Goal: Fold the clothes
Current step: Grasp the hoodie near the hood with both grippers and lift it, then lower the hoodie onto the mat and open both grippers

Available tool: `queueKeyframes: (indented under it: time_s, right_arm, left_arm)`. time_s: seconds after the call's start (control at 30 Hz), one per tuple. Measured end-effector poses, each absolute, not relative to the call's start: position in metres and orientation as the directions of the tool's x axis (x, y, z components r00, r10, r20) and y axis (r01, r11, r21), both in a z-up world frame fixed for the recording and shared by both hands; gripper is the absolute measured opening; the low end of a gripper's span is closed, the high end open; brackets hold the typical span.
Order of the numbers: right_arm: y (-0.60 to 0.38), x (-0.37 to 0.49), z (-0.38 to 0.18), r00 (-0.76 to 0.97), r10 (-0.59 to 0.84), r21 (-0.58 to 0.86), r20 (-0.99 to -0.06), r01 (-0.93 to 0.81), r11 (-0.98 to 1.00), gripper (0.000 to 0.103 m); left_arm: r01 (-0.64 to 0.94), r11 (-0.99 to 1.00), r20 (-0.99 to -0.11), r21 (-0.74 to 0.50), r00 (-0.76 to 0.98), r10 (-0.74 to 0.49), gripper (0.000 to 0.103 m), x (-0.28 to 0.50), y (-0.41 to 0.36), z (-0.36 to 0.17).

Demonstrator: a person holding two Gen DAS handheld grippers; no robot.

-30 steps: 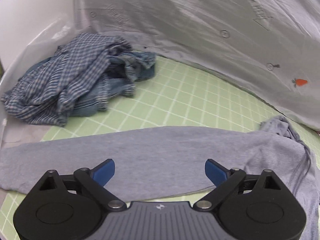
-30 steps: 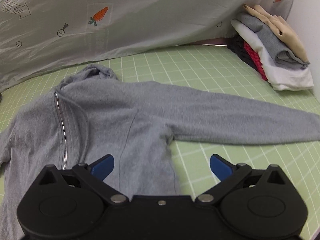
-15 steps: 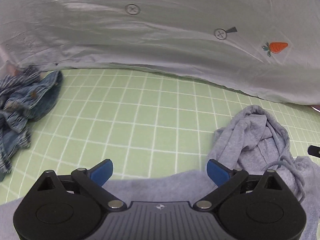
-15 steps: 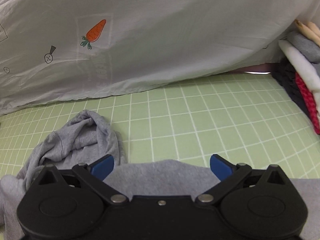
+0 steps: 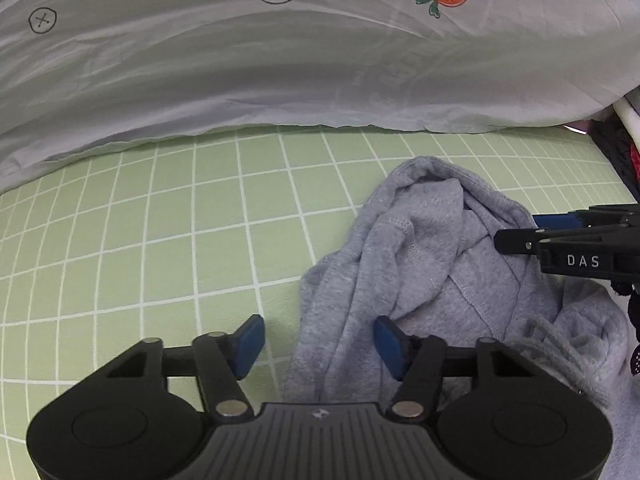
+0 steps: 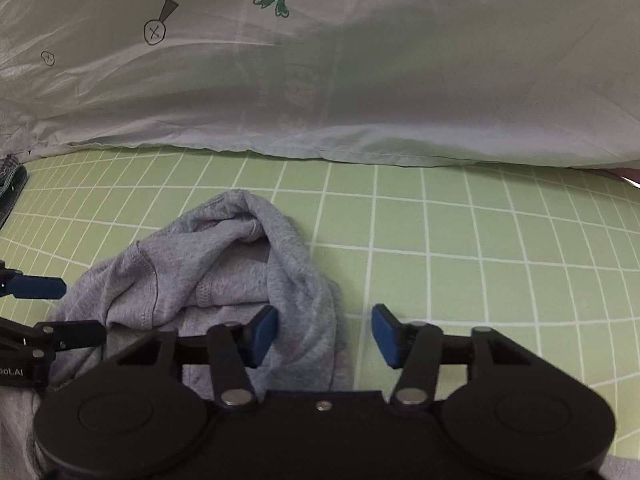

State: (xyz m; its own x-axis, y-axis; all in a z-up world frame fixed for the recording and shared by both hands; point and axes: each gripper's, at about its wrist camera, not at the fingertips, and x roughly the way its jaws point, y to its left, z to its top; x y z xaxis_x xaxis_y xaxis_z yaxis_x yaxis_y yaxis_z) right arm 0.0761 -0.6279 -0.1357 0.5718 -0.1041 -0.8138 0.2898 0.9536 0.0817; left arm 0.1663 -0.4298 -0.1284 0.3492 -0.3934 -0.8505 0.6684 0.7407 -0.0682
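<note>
While jaws close, carrot-print sheet (image 5: 320,80) hangs behind hoodie (image 5: 432,264) — no obstruction.

The left gripper (image 5: 318,346) was matte black, with blue pads (image 5: 249,345) on slim linkage arms, silver pivot screws, two round lobes at 7 and 5 o'clock, and a ribbed grey centre plate bearing a small emblem. The right gripper (image 6: 324,334) looked alike but plain black, one silver screw at centre; white letters "DAS" marked its side
</note>
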Motion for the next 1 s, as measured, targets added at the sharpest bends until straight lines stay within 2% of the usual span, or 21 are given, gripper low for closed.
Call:
queueKeyframes:
  time_s: [0.03,0.07,0.1,0.23,0.37,0.47,0.5,0.53,0.6,0.63,0.67,0.7,0.73,0.77,0.8,0.83,0.87,0.9,1.0]
  right_arm:
    - [-0.628,0.077,-0.135,0.58,-0.082,0.094,-0.811,0.266,0.959,0.014]
    - [-0.629,0.079,-0.133,0.586,-0.086,0.086,-0.806,0.258,0.962,0.01]
    - [-0.629,0.082,-0.131,0.593,-0.093,0.076,-0.8,0.253,0.965,0.008]
    - [-0.64,0.091,-0.099,0.673,-0.164,0.039,-0.722,0.277,0.96,0.007]
    - [-0.66,0.096,-0.039,0.776,-0.261,0.033,-0.574,0.34,0.94,0.006]
    - [-0.661,0.09,-0.015,0.821,-0.29,0.037,-0.492,0.353,0.935,0.006]
    - [-0.657,0.087,-0.015,0.825,-0.299,0.02,-0.48,0.351,0.936,0.006]
    - [-0.653,0.085,-0.014,0.829,-0.307,0.002,-0.467,0.349,0.937,0.006]
    - [-0.644,0.085,-0.034,0.799,-0.315,-0.052,-0.513,0.337,0.94,0.007]
    - [-0.644,0.086,-0.047,0.77,-0.311,-0.053,-0.557,0.341,0.939,0.015]
    - [-0.643,0.087,-0.06,0.738,-0.307,-0.051,-0.601,0.347,0.936,0.023]
    - [-0.643,0.086,-0.07,0.705,-0.311,-0.05,-0.637,0.365,0.93,0.041]
    - [-0.643,0.085,-0.081,0.671,-0.316,-0.049,-0.671,0.385,0.922,0.051]
    - [-0.642,0.079,-0.087,0.645,-0.334,-0.06,-0.687,0.408,0.911,0.053]
    - [-0.642,0.069,-0.09,0.635,-0.348,-0.061,-0.69,0.428,0.902,0.059]
    - [-0.642,0.059,-0.09,0.631,-0.355,-0.052,-0.69,0.445,0.894,0.073]
    - [-0.643,0.045,-0.091,0.624,-0.36,-0.037,-0.693,0.468,0.883,0.079]
    - [-0.644,0.032,-0.093,0.618,-0.366,-0.021,-0.696,0.492,0.87,0.083]
    - [-0.642,-0.013,-0.097,0.575,-0.361,0.022,-0.734,0.551,0.834,0.083]
  left_arm:
    - [0.681,0.728,-0.844,-0.082,0.341,-0.414,0.039,0.167,-0.431,-0.128]
    - [0.684,0.724,-0.84,-0.09,0.338,-0.424,0.016,0.168,-0.434,-0.125]
    - [0.685,0.722,-0.836,-0.097,0.337,-0.432,0.015,0.17,-0.437,-0.123]
    - [0.663,0.748,-0.764,0.021,0.493,-0.416,0.012,0.187,-0.447,-0.092]
    - [0.593,0.803,-0.609,0.063,0.66,-0.44,0.012,0.209,-0.442,-0.035]
    - [0.558,0.829,-0.504,0.036,0.726,-0.467,0.012,0.213,-0.431,-0.012]
    - [0.548,0.836,-0.499,0.033,0.734,-0.461,0.013,0.214,-0.429,-0.012]
    - [0.553,0.832,-0.535,0.038,0.715,-0.45,0.013,0.214,-0.43,-0.021]
    - [0.57,0.82,-0.618,0.047,0.662,-0.424,0.019,0.215,-0.434,-0.042]
    - [0.569,0.821,-0.664,0.039,0.629,-0.404,0.023,0.216,-0.434,-0.056]
    - [0.559,0.829,-0.711,0.029,0.595,-0.376,0.036,0.215,-0.432,-0.07]
    - [0.548,0.836,-0.751,0.022,0.561,-0.348,0.049,0.213,-0.429,-0.08]
    - [0.535,0.845,-0.763,0.006,0.549,-0.342,0.052,0.208,-0.422,-0.085]
    - [0.522,0.853,-0.769,-0.011,0.541,-0.341,0.062,0.202,-0.414,-0.089]
    - [0.508,0.861,-0.765,-0.031,0.542,-0.347,0.076,0.196,-0.404,-0.088]
    - [0.493,0.868,-0.759,-0.051,0.546,-0.355,0.082,0.19,-0.394,-0.087]
    - [0.478,0.876,-0.755,-0.066,0.551,-0.357,0.087,0.184,-0.385,-0.085]
    - [0.461,0.884,-0.751,-0.079,0.556,-0.357,0.088,0.178,-0.376,-0.083]
    - [0.452,0.89,-0.769,-0.061,0.546,-0.331,0.088,0.154,-0.355,-0.08]
